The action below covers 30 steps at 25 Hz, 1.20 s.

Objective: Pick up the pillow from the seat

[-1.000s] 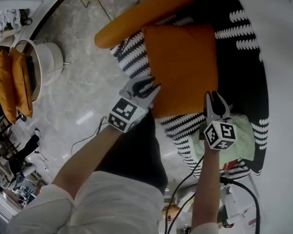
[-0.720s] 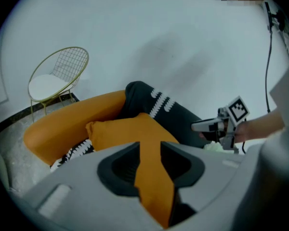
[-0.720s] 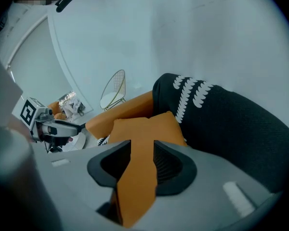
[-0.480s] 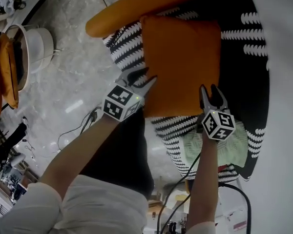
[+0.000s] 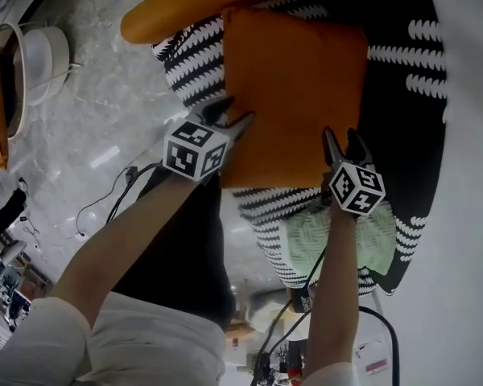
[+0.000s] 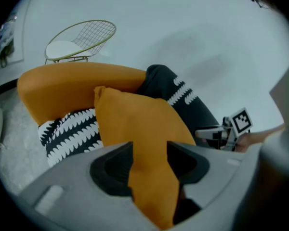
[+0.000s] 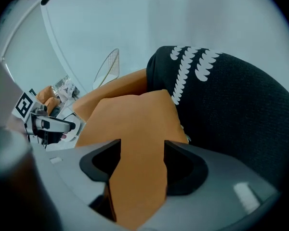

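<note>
An orange square pillow (image 5: 294,95) lies on the black-and-white patterned seat (image 5: 195,67) of a chair with an orange bolster (image 5: 185,10). My left gripper (image 5: 229,112) is at the pillow's near left corner, my right gripper (image 5: 344,139) at its near right edge. Both pairs of jaws have just been opening, and the pillow's edge still lies between them. In the left gripper view the orange fabric (image 6: 135,124) fills the gap between the jaws of the left gripper (image 6: 149,167). It does the same in the right gripper view, where the pillow (image 7: 135,124) runs between the right gripper's (image 7: 140,165) jaws.
A pale green cloth (image 5: 330,236) lies on the seat's front, under my right forearm. On the marble floor at the left stand a white round tub (image 5: 40,51) and loose cables (image 5: 105,203). A gold wire chair (image 6: 79,37) stands by the wall beyond the bolster.
Both grippers have sunk toward the seat together with the pillow's near edge. Their fingers stand wider apart than before.
</note>
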Tool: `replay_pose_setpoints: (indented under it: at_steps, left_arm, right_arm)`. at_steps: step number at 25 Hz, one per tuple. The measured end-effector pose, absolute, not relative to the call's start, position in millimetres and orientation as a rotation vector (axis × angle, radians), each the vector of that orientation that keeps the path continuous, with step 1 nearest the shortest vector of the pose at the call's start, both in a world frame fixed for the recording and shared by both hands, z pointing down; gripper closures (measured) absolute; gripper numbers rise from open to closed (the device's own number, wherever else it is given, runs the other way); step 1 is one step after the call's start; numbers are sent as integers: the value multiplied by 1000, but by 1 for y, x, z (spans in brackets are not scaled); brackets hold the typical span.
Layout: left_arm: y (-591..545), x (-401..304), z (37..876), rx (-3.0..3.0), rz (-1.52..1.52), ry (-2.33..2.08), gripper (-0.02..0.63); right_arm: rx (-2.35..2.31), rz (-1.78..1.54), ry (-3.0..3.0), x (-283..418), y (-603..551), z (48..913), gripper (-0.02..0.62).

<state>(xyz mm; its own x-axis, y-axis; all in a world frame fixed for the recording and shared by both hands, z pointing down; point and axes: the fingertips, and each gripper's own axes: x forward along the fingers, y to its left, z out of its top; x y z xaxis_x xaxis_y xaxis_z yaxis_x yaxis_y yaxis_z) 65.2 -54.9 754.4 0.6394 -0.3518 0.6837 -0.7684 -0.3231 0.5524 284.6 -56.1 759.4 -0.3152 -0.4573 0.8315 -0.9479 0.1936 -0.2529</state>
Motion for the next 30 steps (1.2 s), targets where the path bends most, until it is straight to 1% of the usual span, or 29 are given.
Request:
replay_pose_setpoints:
  at_steps: [3, 6, 10, 12, 14, 21, 24, 26, 28, 30]
  left_arm:
    - [-61, 59, 772, 1879, 567, -914, 373]
    - [-60, 56, 784, 1848, 592, -939, 313]
    - [-62, 57, 796, 1794, 586, -950, 284]
    - [-64, 62, 799, 1762, 583, -944, 261]
    - [-65, 66, 800, 1741, 582, -931, 221]
    - [-56, 71, 842, 1679, 601, -900, 138]
    - [-50, 73, 861, 1677, 602, -878, 130]
    - [-55, 74, 861, 1683, 596, -849, 130]
    - [-65, 80, 851, 1695, 585, -811, 155]
    - [-69, 83, 845, 1705, 582, -789, 187]
  right_arm:
    - [1274, 1034, -1855, 286, -68, 771, 285]
    - [1238, 1026, -1847, 290, -74, 782, 238]
    - [1226, 1035, -1813, 300, -86, 794, 197]
    - [1208, 1041, -1800, 307, -92, 796, 160]
    - [1168, 1046, -1795, 309, -95, 798, 117]
    - [1093, 1181, -1790, 307, -81, 847, 58]
    - [1063, 1244, -1794, 305, -74, 867, 57]
    - [1053, 1248, -1787, 304, -79, 866, 57]
    - [1058, 1228, -1775, 305, -87, 856, 61]
    - [1061, 1210, -1773, 303, -90, 850, 106]
